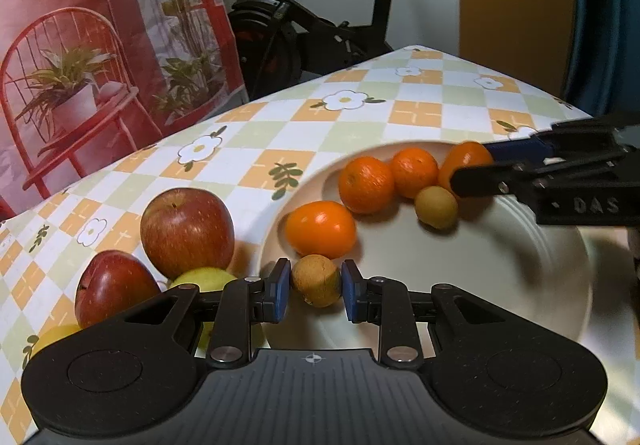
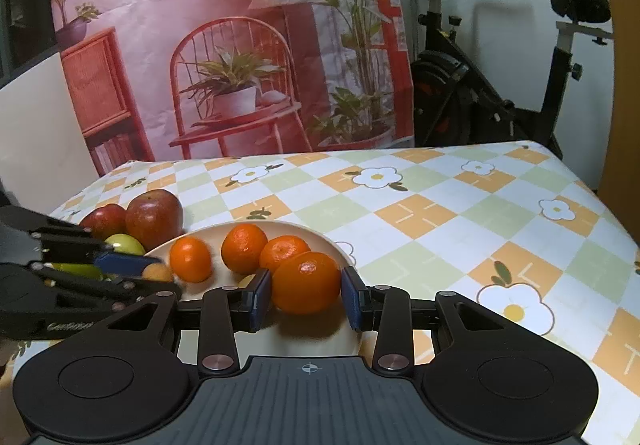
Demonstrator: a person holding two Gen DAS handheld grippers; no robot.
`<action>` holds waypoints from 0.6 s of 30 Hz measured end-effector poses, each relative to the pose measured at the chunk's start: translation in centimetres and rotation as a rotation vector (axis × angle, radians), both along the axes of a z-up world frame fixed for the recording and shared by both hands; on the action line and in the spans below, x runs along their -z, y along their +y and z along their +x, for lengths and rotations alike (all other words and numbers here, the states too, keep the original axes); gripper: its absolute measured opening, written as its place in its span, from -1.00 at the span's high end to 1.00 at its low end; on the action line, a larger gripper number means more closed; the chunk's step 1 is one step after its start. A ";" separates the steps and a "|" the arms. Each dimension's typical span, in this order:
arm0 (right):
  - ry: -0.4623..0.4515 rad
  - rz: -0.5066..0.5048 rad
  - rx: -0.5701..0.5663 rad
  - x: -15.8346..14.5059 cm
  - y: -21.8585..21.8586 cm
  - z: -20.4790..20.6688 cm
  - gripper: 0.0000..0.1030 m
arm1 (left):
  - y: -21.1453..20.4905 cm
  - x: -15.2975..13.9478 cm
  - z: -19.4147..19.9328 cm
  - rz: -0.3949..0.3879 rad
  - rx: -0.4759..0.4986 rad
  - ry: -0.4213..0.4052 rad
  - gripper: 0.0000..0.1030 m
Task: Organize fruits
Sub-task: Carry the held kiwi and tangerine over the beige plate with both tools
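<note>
My left gripper (image 1: pixel 316 285) is shut on a small brown round fruit (image 1: pixel 316 281) at the left rim of the white plate (image 1: pixel 500 277). On the plate lie three oranges (image 1: pixel 320 229) and another small brown fruit (image 1: pixel 436 207). My right gripper (image 2: pixel 306 301) is shut on a fourth orange (image 2: pixel 306 283) over the plate's near right rim (image 2: pixel 320 235). In the left wrist view the right gripper (image 1: pixel 468 165) comes in from the right with that orange (image 1: pixel 466 157). In the right wrist view the left gripper (image 2: pixel 156 277) enters from the left.
Two red apples (image 1: pixel 186 231), a green apple (image 1: pixel 206 279) and a yellow fruit (image 1: pixel 52 337) lie on the checked tablecloth (image 1: pixel 360 117) left of the plate. A printed backdrop (image 2: pixel 240 45) and an exercise bike (image 2: pixel 480 93) stand behind the table's far edge.
</note>
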State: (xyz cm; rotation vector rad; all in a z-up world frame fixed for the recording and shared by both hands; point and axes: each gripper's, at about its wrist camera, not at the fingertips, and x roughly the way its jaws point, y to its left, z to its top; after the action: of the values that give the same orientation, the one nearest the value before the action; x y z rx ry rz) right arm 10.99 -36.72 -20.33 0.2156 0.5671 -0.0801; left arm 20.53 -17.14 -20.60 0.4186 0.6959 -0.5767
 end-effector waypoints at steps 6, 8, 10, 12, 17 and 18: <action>0.001 0.029 -0.005 0.2 -0.3 0.0 0.32 | -1.2 0.0 0.6 0.015 0.001 -0.021 0.43; 0.001 0.035 -0.006 0.3 -0.4 -0.1 0.32 | -1.3 0.0 0.5 0.016 0.000 -0.028 0.43; -0.002 0.040 -0.005 0.3 -0.4 -0.1 0.31 | -1.4 0.1 0.3 0.023 0.004 -0.041 0.43; -0.001 0.041 -0.005 0.3 -0.4 -0.1 0.30 | -1.5 0.1 0.2 0.033 0.008 -0.052 0.42; -0.009 0.052 -0.008 0.3 -0.6 -0.3 0.26 | -1.4 -0.1 0.0 0.036 0.014 -0.054 0.22; -0.014 0.061 -0.015 0.3 -0.7 -0.4 0.22 | -1.4 -0.2 -0.1 0.037 0.017 -0.055 0.16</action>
State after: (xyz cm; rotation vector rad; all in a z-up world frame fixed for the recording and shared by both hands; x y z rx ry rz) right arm 10.59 -37.38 -20.63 0.2711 0.5575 -0.0470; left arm 20.48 -18.57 -20.41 0.4736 0.6516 -0.5675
